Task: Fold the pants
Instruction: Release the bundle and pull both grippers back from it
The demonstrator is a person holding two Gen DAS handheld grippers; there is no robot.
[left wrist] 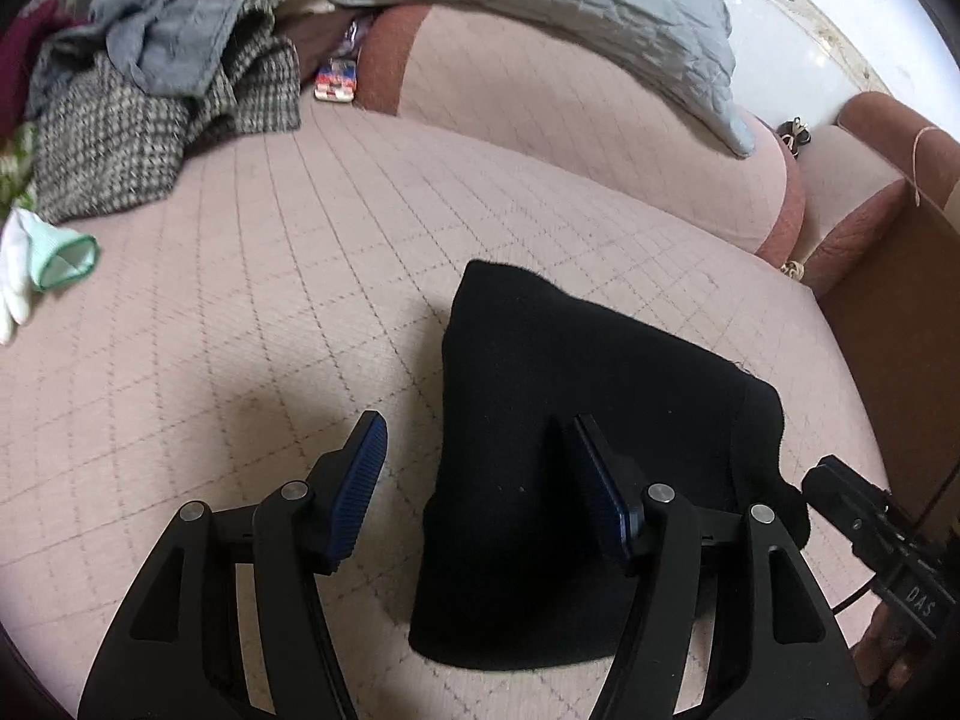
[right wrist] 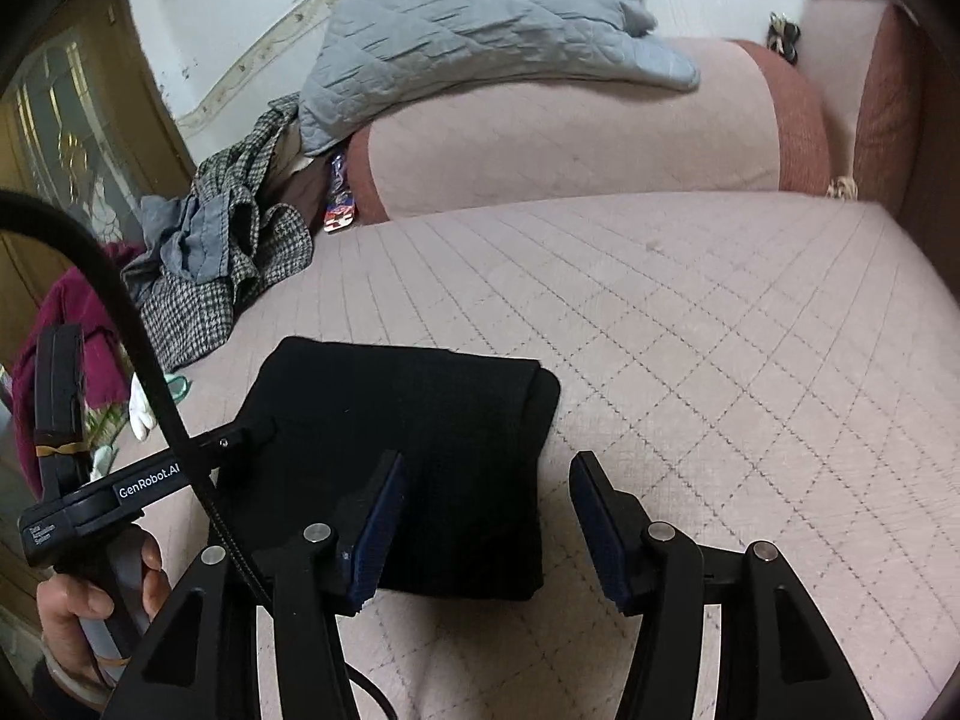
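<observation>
The black pants (left wrist: pixel 576 420) lie folded into a compact block on the pink quilted sofa seat (left wrist: pixel 270 252). My left gripper (left wrist: pixel 477 438) is open and empty, hovering over the block's near left edge, with its right finger above the cloth. In the right wrist view the pants (right wrist: pixel 408 438) lie left of centre. My right gripper (right wrist: pixel 486 480) is open and empty, its left finger over the block's right edge. The left tool's body shows at the left of the right wrist view (right wrist: pixel 150 483), the right tool's at the right of the left wrist view (left wrist: pixel 870 522).
A pile of checked and grey clothes (left wrist: pixel 156 90) lies at the seat's far left, with a white and green sock (left wrist: pixel 42 264) nearby. A grey quilted blanket (left wrist: pixel 540 6) hangs over the sofa back (left wrist: pixel 540 120). A brown armrest (left wrist: pixel 888 168) stands at the right.
</observation>
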